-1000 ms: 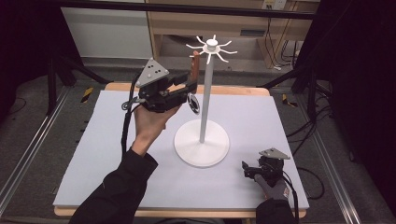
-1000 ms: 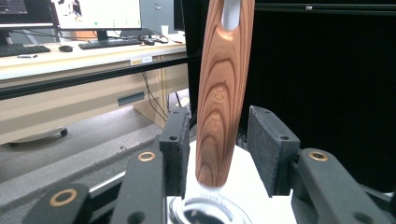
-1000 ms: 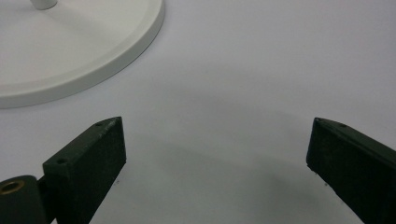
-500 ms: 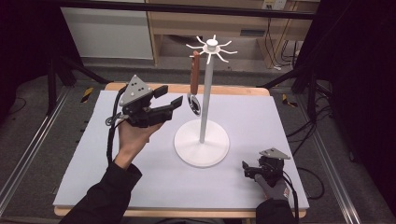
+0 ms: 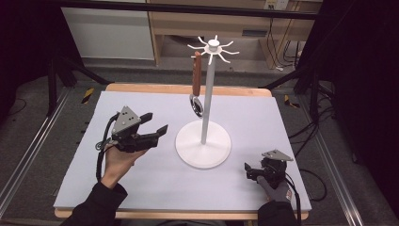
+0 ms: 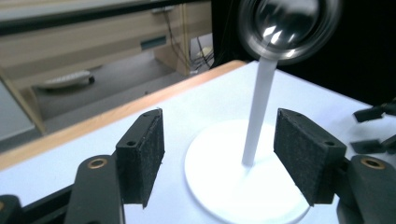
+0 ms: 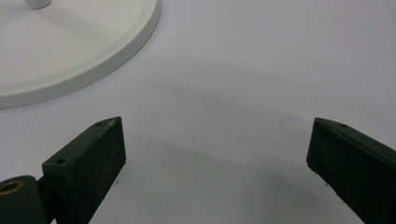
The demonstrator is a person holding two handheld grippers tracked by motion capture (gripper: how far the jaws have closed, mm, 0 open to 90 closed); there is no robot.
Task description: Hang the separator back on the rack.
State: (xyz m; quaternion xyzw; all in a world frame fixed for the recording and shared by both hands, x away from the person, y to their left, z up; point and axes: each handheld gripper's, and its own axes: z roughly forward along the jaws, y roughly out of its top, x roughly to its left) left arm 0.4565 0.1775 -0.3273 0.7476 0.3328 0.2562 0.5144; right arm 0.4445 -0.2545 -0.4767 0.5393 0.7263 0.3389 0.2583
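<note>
Brown-handled steel ladle [image 5: 197, 84] hangs vertical, bowl down, on white hook stand [image 5: 205, 108]; my left gripper [image 5: 157, 126] just opened wide, empty.

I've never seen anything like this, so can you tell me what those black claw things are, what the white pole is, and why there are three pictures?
The black claws are grippers: tools with two jaws that a person holds, one in each hand. The left gripper has its jaws open with nothing between them; they have just been opening. The right gripper sits low near the table's front edge, open and empty too.

One picture comes from a camera above the table. The other two come from small cameras riding on the grippers, looking out between their own black pads.

The white pole is a stand with a round base and little hooks on top. A ladle with a brown handle hangs from one hook. The shiny round blur at the top of the left gripper view is its bowl, seen close up.
</note>
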